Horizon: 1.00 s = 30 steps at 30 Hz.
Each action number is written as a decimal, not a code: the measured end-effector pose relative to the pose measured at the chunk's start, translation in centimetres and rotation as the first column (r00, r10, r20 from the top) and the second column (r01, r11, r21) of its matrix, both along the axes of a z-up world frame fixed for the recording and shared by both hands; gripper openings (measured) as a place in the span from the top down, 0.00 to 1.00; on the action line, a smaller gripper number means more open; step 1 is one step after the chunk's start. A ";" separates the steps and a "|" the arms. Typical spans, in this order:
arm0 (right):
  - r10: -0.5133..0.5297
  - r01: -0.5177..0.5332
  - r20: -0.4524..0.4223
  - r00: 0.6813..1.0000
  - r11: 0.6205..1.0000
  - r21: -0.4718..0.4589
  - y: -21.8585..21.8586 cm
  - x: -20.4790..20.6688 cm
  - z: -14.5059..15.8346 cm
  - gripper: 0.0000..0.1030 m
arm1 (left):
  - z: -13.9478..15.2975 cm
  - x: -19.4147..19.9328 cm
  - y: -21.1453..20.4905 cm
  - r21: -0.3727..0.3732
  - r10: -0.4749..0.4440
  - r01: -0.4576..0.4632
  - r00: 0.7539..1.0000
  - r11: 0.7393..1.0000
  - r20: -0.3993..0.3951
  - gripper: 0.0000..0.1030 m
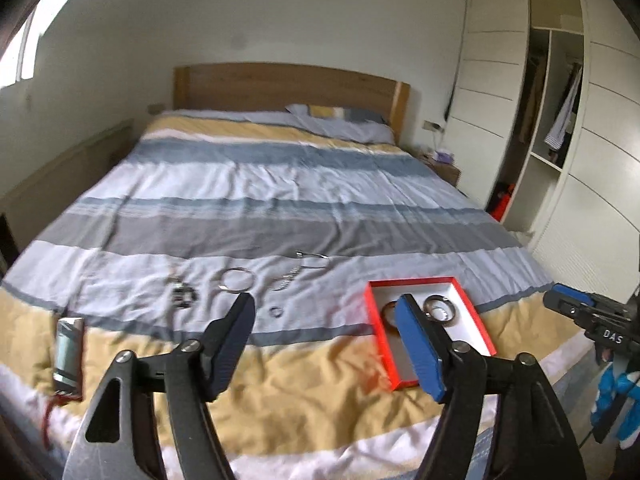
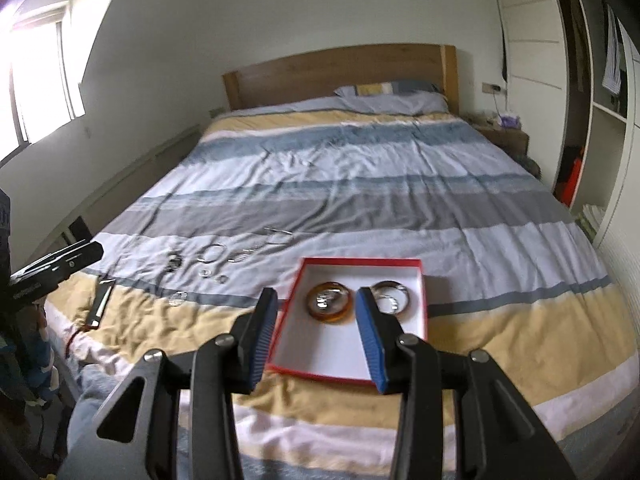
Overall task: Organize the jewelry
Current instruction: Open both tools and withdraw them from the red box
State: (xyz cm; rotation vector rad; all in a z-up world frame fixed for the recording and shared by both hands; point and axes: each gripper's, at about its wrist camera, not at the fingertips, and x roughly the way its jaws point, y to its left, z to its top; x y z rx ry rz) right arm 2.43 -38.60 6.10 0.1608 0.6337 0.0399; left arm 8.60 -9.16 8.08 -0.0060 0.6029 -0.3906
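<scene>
A red box with a white inside (image 2: 416,276) (image 1: 376,320) lies on the striped bed. It holds an amber bangle (image 2: 330,302) and a silver bangle (image 2: 390,296) (image 1: 440,309). Loose jewelry lies left of it: a thin silver hoop (image 1: 238,279) (image 2: 212,254), a dark bracelet (image 1: 182,295), a chain piece (image 1: 286,280), a small ring (image 1: 277,311) (image 2: 222,279). My left gripper (image 1: 326,310) is open and empty above the bed, between the ring and the box. My right gripper (image 2: 316,298) is open and empty above the box.
A phone-like item with a red cord (image 1: 69,354) (image 2: 100,304) lies at the bed's near left corner. A wooden headboard (image 1: 288,84) and pillow (image 2: 396,98) are at the far end. An open wardrobe (image 1: 548,112) stands at right.
</scene>
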 end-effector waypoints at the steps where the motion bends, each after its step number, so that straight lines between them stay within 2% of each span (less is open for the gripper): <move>1: 0.004 -0.004 0.005 1.000 1.000 -0.001 0.5 -0.4 0.2 0.63 | 0.3 -1.1 0.8 0.008 0.022 -0.022 1.000 1.000 0.013 0.22; 13: 0.054 -0.054 0.046 0.997 0.998 -0.015 8.5 -6.7 1.7 0.63 | 1.7 -10.0 5.7 0.038 0.147 -0.154 0.980 0.987 0.137 0.17; 21: 0.100 -0.096 0.077 0.992 0.994 -0.052 12.3 -9.0 2.8 0.62 | 2.1 -13.6 7.0 0.044 0.171 -0.183 0.966 0.982 0.196 0.17; 30: 0.123 -0.117 0.097 0.988 0.991 -0.070 14.2 -10.3 3.5 0.62 | 2.9 -15.5 7.9 0.043 0.195 -0.212 0.950 0.976 0.242 0.14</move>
